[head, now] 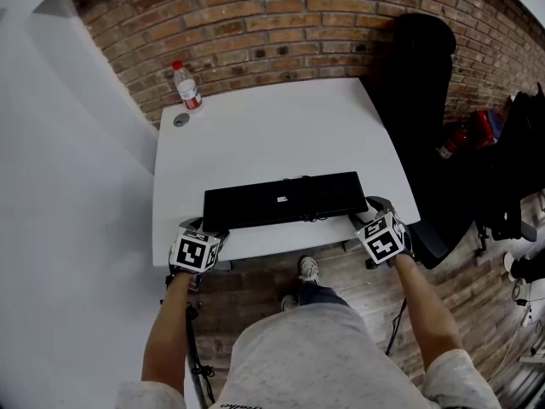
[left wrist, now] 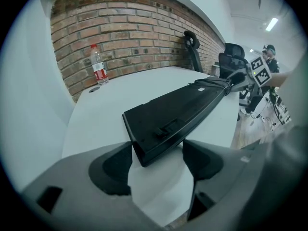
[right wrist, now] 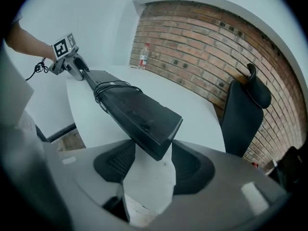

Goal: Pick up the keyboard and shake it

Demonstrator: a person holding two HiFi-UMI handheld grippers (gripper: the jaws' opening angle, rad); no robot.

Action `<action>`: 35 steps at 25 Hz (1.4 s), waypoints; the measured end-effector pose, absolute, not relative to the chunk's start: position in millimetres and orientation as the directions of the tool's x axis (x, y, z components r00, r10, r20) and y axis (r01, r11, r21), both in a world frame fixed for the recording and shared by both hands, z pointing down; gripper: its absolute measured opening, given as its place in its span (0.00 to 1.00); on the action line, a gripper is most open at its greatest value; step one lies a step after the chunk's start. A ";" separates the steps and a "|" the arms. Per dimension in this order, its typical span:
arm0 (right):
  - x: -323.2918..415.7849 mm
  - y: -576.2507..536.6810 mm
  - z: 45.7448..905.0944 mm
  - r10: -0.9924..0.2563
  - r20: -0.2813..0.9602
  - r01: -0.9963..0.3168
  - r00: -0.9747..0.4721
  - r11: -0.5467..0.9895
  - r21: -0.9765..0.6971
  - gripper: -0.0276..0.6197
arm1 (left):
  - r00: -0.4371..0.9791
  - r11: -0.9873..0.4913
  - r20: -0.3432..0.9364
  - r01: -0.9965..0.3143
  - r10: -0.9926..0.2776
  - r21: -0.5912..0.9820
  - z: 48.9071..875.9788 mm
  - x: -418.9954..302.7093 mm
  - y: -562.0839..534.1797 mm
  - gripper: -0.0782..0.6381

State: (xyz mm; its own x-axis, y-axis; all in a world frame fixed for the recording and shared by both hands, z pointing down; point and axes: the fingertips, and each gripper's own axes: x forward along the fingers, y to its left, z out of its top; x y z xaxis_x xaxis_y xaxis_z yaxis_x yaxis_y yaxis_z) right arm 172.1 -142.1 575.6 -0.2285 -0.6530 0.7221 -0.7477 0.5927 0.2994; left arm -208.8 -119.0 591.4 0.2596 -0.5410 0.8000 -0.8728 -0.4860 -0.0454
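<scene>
Head view: my left claw (head: 207,227) and right claw (head: 364,217) each clamp one end of the keyboard (head: 285,199) stretched between them.

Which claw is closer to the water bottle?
Left. The left claw holds the keyboard's left end, on the water bottle's side of the table. The right claw holds the opposite end, farther from it.

Grey left tongs (left wrist: 156,158), right tongs (right wrist: 153,162); black pads (left wrist: 113,170); black-white marker cubes (head: 195,251); pale grey short-sleeved shirt (head: 315,356)
</scene>
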 end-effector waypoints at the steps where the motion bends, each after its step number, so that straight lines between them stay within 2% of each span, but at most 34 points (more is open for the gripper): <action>1: 172.6 -141.6 576.4 -0.648 0.727 -0.747 -0.227 0.595 0.297 0.42 | 0.258 -0.486 0.801 -0.873 -0.540 -0.046 591.5 -208.6 -118.4 0.57; 7: 177.7 -132.8 579.8 -0.617 0.758 -0.737 -0.212 0.610 0.291 0.45 | 0.261 -0.497 0.806 -0.867 -0.532 -0.048 588.0 -208.4 -114.9 0.57; 17: 170.2 -126.1 560.4 -0.662 0.713 -0.793 -0.231 0.553 0.256 0.36 | 0.305 -0.479 0.754 -0.878 -0.582 -0.014 565.7 -199.5 -113.5 0.56; 22: 149.6 -130.3 529.6 -0.697 0.659 -0.828 -0.282 0.524 0.200 0.32 | 0.355 -0.480 0.679 -0.877 -0.643 0.004 533.3 -175.6 -124.9 0.53; 28: 118.8 -136.4 484.8 -0.737 0.571 -0.862 -0.361 0.497 0.097 0.28 | 0.428 -0.466 0.534 -0.882 -0.730 0.070 476.4 -140.5 -141.0 0.45; 35: 88.1 -137.6 438.1 -0.774 0.476 -0.855 -0.418 0.512 0.083 0.24 | 0.479 -0.483 0.391 -0.871 -0.786 0.095 422.0 -105.5 -146.0 0.37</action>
State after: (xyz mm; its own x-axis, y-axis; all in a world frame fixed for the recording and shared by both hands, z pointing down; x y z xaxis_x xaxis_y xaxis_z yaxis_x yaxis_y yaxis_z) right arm 88.1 -137.6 438.1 -0.4176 -0.7737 0.4763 -0.8549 0.5122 0.0825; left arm -105.5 -146.0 422.0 0.4787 -0.7861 0.3910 -0.8705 -0.4829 0.0949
